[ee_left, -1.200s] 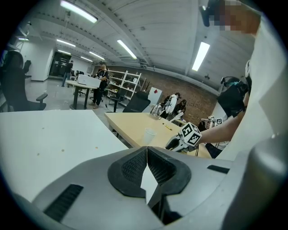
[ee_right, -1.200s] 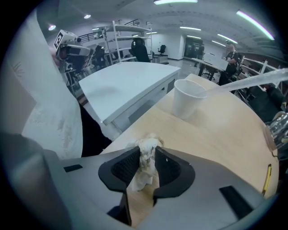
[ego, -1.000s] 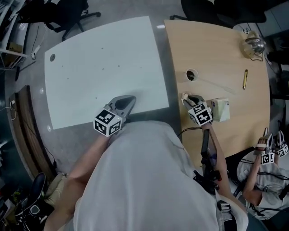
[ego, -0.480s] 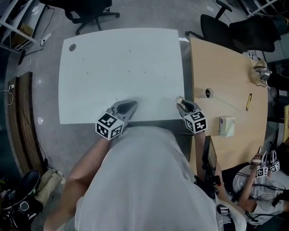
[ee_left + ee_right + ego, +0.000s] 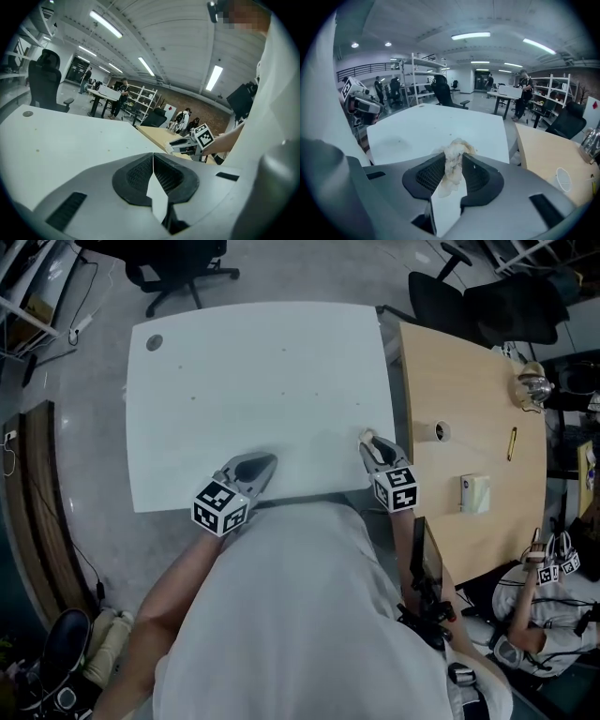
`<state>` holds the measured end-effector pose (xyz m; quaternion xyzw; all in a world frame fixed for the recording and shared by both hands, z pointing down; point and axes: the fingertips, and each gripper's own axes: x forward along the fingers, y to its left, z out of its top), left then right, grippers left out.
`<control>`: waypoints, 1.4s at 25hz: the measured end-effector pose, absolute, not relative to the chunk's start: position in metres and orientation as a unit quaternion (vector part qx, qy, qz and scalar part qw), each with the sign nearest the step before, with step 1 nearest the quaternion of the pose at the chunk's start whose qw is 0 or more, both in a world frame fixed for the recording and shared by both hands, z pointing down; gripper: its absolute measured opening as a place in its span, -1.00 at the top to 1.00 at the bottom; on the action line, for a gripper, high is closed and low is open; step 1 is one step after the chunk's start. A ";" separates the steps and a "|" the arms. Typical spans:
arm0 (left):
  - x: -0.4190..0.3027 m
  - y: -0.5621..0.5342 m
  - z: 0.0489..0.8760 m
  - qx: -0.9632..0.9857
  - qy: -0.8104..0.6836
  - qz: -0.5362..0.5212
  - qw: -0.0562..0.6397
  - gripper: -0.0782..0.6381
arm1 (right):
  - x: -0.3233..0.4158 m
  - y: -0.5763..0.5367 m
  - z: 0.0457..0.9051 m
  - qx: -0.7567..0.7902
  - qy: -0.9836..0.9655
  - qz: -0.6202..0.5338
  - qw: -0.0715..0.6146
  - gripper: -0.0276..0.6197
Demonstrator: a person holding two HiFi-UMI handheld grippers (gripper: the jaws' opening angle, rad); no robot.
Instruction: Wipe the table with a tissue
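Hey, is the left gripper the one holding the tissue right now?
No, the left gripper has its jaws shut together with nothing between them; the tissue is pinched in the right gripper.

no legible writing anywhere (the marker cube (image 5: 220, 507) shows only squares)

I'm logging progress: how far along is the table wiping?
Done: a crumpled tissue is clamped in the right gripper. In hand: that gripper sits over the white table's near right corner, while the left gripper is shut and empty at the near edge. Left: the wiping itself, since small dark specks dot the tabletop.
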<state>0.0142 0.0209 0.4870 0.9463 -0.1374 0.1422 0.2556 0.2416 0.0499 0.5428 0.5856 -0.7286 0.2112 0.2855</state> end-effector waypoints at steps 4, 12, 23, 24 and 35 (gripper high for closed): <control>0.010 0.017 0.488 0.948 -0.126 0.145 0.254 0.76 | 0.247 0.033 0.525 0.643 -0.711 0.176 0.223 0.57; 0.010 0.011 0.489 0.946 -0.134 0.146 0.256 0.76 | 0.306 0.001 0.477 0.736 -0.655 0.168 0.034 0.57; 0.039 0.003 0.488 0.939 -0.155 0.163 0.262 0.76 | 0.327 -0.006 0.542 0.668 -0.680 0.246 0.177 0.57; 0.041 0.004 0.488 0.938 -0.156 0.165 0.263 0.76 | 0.321 -0.006 0.551 0.649 -0.689 0.250 0.203 0.57; 0.036 0.007 0.494 0.917 -0.218 0.186 0.278 0.76 | 0.308 -0.032 0.621 0.531 -0.710 0.265 0.379 0.57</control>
